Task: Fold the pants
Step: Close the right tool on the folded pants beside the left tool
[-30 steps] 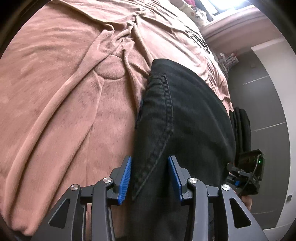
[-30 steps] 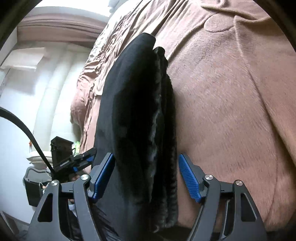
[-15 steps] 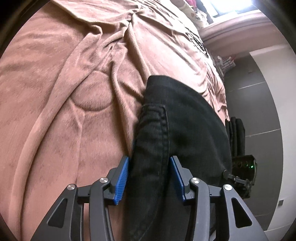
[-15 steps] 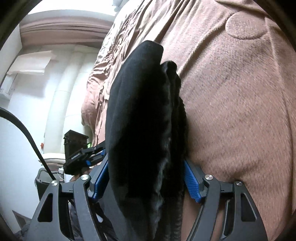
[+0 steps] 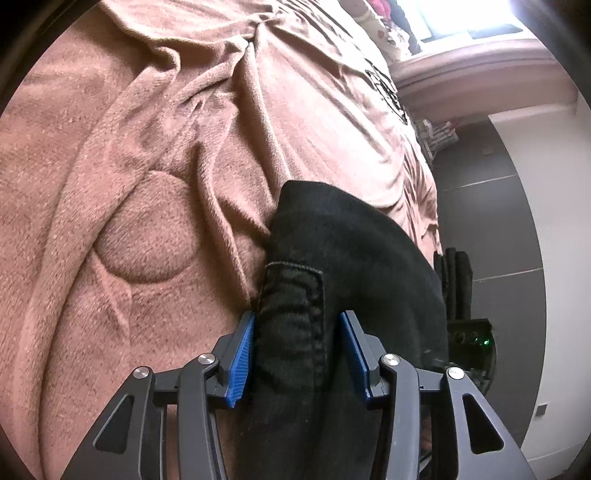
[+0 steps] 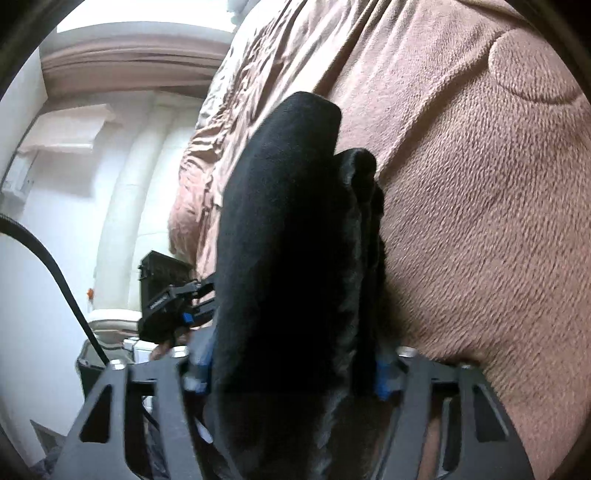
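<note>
Left wrist view: your left tool point(image 5: 297, 354) has the black pants point(image 5: 354, 266) between its blue pads, one pad touching, the other apart, so nothing is pinched. Your right tool point(image 6: 291, 369) is closing on the thick folded edge, ready to lift the pants off the pink blanket point(image 5: 129, 206).

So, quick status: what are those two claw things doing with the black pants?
Left gripper: jaws astride black pants. Right gripper: jaws closing on the bunched edge. Pants on pink blanket; nothing in the way.

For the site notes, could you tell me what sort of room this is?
Most likely a bedroom: black pants lie on a bed covered by a plush pink blanket, with a window beyond.
</note>
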`<state>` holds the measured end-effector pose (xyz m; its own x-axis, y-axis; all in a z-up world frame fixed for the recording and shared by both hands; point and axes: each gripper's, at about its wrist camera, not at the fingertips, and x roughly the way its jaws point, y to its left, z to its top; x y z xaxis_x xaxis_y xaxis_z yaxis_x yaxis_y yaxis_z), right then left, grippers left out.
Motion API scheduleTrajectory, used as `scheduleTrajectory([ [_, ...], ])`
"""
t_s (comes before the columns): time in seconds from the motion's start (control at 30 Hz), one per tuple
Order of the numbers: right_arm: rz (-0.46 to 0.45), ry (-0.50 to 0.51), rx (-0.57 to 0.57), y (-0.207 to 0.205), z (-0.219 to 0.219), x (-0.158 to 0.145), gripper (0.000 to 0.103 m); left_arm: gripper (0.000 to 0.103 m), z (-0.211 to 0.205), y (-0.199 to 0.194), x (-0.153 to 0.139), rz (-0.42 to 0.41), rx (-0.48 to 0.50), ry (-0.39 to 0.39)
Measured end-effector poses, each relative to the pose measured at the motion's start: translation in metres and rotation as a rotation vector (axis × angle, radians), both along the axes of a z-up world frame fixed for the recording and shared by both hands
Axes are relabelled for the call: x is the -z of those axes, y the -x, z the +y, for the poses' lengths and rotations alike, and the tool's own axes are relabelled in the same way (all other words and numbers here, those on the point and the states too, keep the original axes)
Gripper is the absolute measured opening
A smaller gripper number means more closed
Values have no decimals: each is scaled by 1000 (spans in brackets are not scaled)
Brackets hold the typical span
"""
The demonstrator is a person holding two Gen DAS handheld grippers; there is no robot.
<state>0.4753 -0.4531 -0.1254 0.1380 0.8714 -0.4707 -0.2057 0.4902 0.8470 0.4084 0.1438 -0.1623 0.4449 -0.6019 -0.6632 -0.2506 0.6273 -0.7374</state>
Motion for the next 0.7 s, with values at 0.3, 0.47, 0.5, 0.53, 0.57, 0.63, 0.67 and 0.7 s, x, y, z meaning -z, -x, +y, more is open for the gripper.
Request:
scheduleTrajectory([
  [0.3,-67,23,2,19,-10,-14,38,47,-6,-3,-10,-28,3,-4],
  [0.47,-2,25,9,11,-4,-5,44,47,-6,-13,4,4,13,19],
  [0.5,2,22,6,11,-3,-5,44,47,-6,-13,5,2,15,19],
  [0.53,1,23,3,11,-2,-7,44,47,-6,-13,7,3,15,25],
  [0.57,-2,26,-2,10,-1,-8,44,47,-6,-15,11,11,15,49],
  [0.63,5,18,-9,5,5,-9,44,48,-4,-18,18,19,4,95],
  [0.67,13,11,-10,3,7,-9,44,48,-5,-19,17,17,6,89],
  [0.7,17,11,-7,-2,14,-10,44,47,-6,-20,15,8,17,66],
])
